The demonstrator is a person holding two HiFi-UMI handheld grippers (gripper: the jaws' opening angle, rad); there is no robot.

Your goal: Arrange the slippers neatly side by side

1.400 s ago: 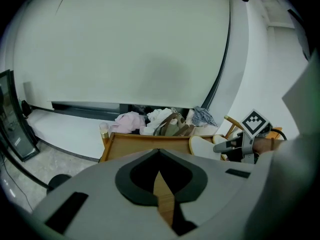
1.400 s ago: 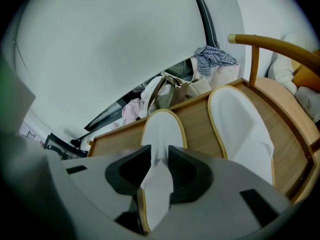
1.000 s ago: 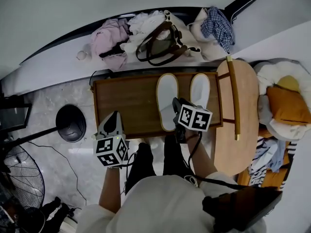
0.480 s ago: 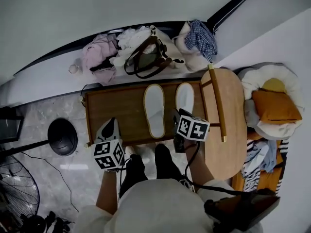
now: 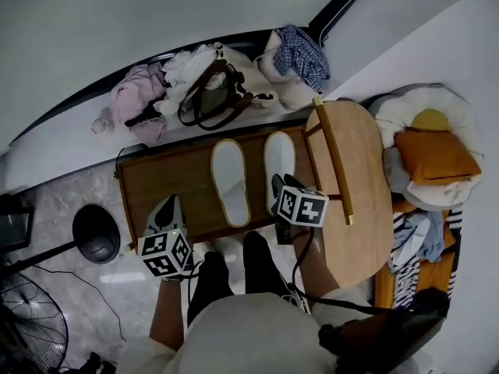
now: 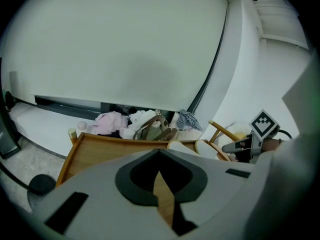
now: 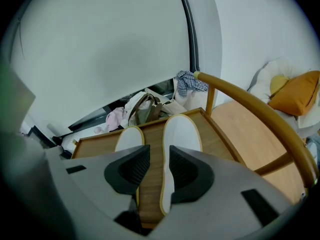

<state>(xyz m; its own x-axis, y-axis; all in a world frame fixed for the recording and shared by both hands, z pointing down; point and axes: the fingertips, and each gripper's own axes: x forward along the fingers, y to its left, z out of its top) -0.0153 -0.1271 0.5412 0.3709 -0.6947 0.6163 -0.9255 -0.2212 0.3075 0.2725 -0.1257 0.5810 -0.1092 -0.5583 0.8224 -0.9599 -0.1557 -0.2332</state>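
Two white slippers with yellow trim lie side by side, toes away from me, on a low wooden tray [image 5: 160, 185]: the left slipper [image 5: 230, 181] and the right slipper [image 5: 279, 160]. My right gripper [image 5: 277, 187] hovers over the heel end of the right slipper [image 7: 181, 129], jaws open with nothing between them; the left slipper [image 7: 129, 136] shows beside it. My left gripper [image 5: 168, 210] hangs over the tray's near left part, apart from both slippers, jaws shut and empty. From the left gripper [image 6: 159, 154] both slippers [image 6: 182, 145] appear far to the right.
Clothes and a brown bag [image 5: 207, 92] are piled behind the tray. A wooden chair [image 5: 343, 178] stands close on the right, with cushions [image 5: 433, 154] beyond it. A black round stand base [image 5: 95, 232] sits on the floor at left. The person's legs [image 5: 234, 271] are at the tray's front edge.
The right gripper has drawn back along the slippers toward their heels and risen a little. The left gripper has shifted slightly over the tray. The slippers have not moved on the tray.
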